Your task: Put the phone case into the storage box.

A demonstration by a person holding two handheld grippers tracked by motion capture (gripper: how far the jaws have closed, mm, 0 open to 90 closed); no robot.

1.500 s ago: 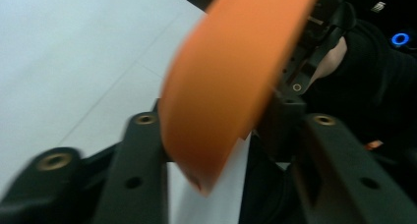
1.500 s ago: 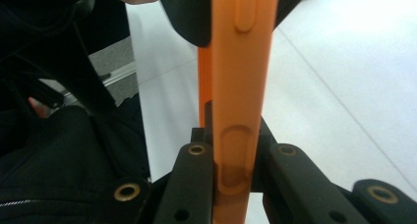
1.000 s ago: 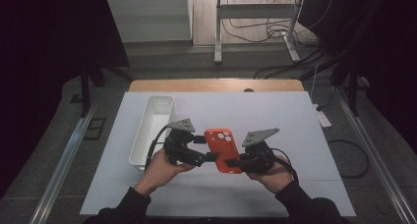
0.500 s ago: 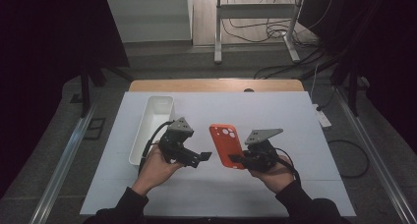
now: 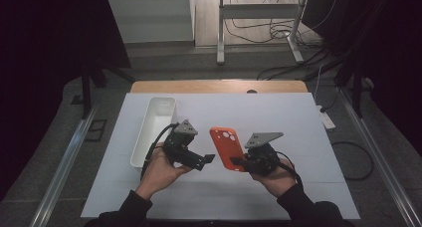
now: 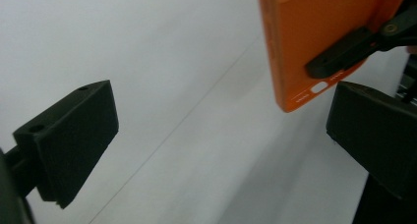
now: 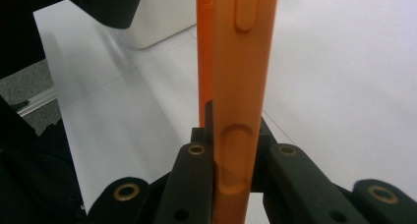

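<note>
While clamped by its lower end in the right gripper [image 5: 238, 162], phone case [image 5: 226, 147] held orange and upright above the middle of the table [image 5: 298, 117], nearer the front edge. Jaws closed tight on the case's thin edge, seen close in the right gripper view. Left gripper [image 5: 209, 159] just beside it, jaws spread wide, gripping nothing. White tray [image 5: 154, 130] toward the left edge, apparently empty. Pickup done, by the look of it; placing the case probably left.

In the left gripper view we saw the orange phone case [image 6: 324, 37] cut off by the top edge, its lower corner partly hidden behind a black jaw.
</note>
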